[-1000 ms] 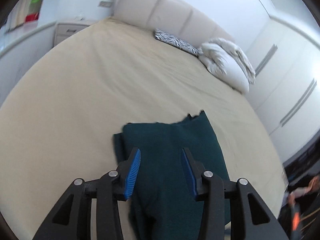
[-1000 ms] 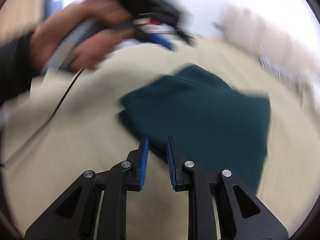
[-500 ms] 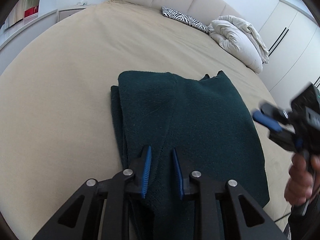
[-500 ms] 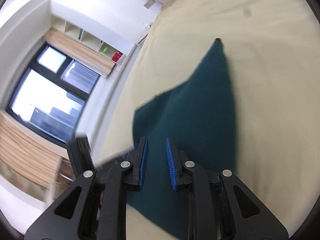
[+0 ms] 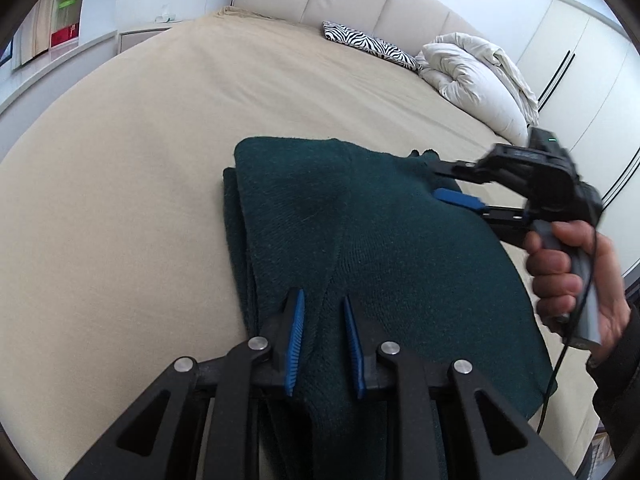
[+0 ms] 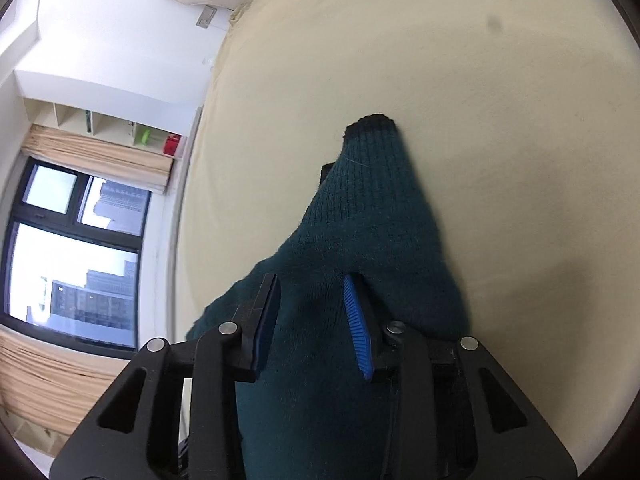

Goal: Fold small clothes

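- The left gripper (image 5: pixel 322 312) sits at the near edge of the folded dark green knit sweater (image 5: pixel 372 240), jaws a little spread with a ridge of knit rising between them. I cannot tell whether the pads bite; a shallow hold could slip off when lifted.
- The right gripper (image 6: pixel 314 308) is at the sweater's 3 o'clock edge, jaws spread wide over the cloth and not pinching. Closing here could catch only the top layer and pull the fold apart.
- The sweater lies on the beige bed (image 5: pixel 140 152), toward its near side.
- Count: one sweater, two grippers; at 1 o'clock, one zebra-print pillow (image 5: pixel 372 46) and one bundled white duvet (image 5: pixel 480 80).
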`<state>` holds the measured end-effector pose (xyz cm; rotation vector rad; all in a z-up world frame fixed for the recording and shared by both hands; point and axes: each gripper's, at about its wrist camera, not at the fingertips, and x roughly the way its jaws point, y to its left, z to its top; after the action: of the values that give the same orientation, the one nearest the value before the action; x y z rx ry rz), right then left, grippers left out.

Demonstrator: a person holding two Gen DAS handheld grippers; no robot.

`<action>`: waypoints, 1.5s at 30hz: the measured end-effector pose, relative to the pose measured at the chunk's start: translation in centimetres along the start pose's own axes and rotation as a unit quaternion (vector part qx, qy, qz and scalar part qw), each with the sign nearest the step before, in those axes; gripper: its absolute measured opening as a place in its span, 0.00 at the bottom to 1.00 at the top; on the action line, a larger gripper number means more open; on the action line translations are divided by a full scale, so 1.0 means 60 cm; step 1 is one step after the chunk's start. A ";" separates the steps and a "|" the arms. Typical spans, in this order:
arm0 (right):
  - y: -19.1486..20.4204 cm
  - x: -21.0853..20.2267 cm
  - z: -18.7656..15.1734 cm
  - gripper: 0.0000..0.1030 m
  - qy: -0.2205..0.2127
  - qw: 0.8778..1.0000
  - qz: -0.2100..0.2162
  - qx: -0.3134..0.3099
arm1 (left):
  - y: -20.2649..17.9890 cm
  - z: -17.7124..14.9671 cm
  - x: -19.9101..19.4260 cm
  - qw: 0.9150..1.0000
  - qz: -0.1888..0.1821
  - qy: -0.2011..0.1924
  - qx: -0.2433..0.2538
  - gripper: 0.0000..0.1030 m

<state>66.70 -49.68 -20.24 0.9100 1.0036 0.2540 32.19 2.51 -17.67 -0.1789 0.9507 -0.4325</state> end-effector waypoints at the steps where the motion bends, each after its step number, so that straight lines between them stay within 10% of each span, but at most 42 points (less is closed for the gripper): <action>1: 0.010 -0.026 -0.007 0.33 -0.016 1.000 -0.002 -0.013 | 0.001 0.000 0.000 1.000 -0.001 0.000 -0.001 0.23; 10: 0.010 -0.090 -0.168 0.43 0.055 0.992 0.105 -0.043 | 0.004 -0.002 -0.001 1.000 -0.010 -0.002 -0.011 0.22; 14: -0.040 -0.057 -0.164 0.29 0.068 0.988 0.142 -0.003 | 0.007 -0.001 0.001 1.000 -0.013 0.000 -0.016 0.22; 23: -0.013 -0.185 -0.362 0.50 0.087 0.989 0.091 -0.074 | 0.008 -0.004 0.001 1.000 -0.011 -0.007 -0.011 0.22; 27: -0.060 -0.168 -0.362 0.39 0.091 0.990 0.102 -0.042 | 0.006 -0.006 0.000 1.000 -0.009 -0.007 -0.008 0.22; 39: -0.001 -0.269 -0.320 0.51 0.010 0.995 0.074 -0.073 | 0.035 0.002 -0.039 0.995 -0.065 -0.025 -0.076 0.23; 45: -0.028 -0.292 -0.285 0.58 -0.011 0.996 0.066 -0.061 | 0.042 0.018 -0.097 0.992 -0.039 -0.066 -0.096 0.60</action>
<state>42.94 -51.49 -14.47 0.8676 0.8986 0.4117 30.86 7.26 -13.57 -0.4162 0.8560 -0.3944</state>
